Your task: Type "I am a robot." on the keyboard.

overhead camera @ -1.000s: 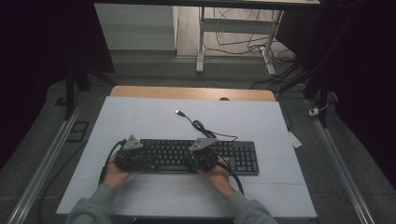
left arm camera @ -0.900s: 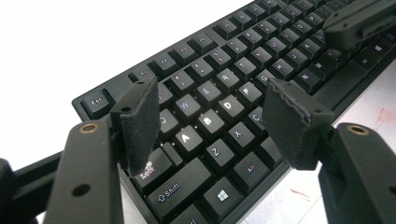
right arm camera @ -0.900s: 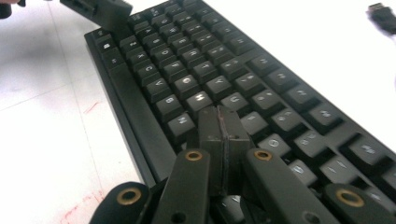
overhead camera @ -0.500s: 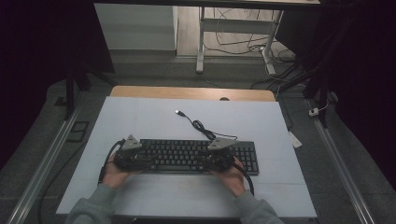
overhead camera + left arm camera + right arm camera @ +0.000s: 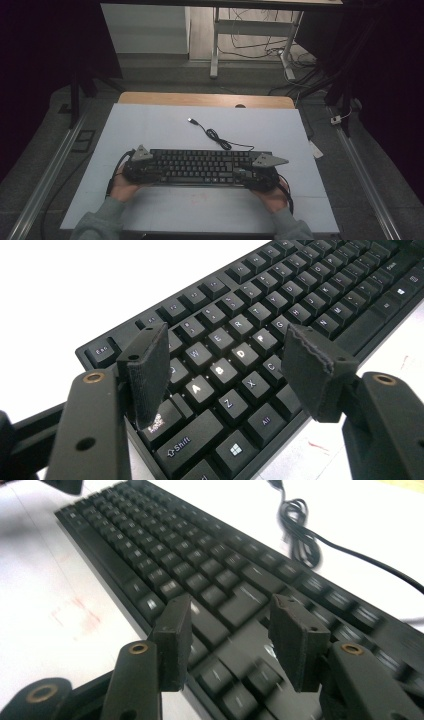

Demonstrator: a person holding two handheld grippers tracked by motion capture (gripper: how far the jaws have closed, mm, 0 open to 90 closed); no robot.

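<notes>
Grey-green sleeves (image 5: 100,222) cover both forearms at the frame's bottom. The black tongs (image 5: 227,372) carry brass-ringed screw holes. Grey three-cornered plates (image 5: 269,160) top them.

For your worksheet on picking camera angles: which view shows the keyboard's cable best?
The high view: the cable runs whole from the keyboard to its plug. The right gripper view shows a blurred coil. The left gripper view looks at the keys.

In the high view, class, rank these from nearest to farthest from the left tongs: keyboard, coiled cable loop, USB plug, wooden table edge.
From the left tongs:
1. Keyboard: directly beneath them, at its left end.
2. Coiled cable loop: behind the keyboard, toward the right.
3. USB plug: farther back, mid-table.
4. Wooden table edge: along the far side.
</notes>
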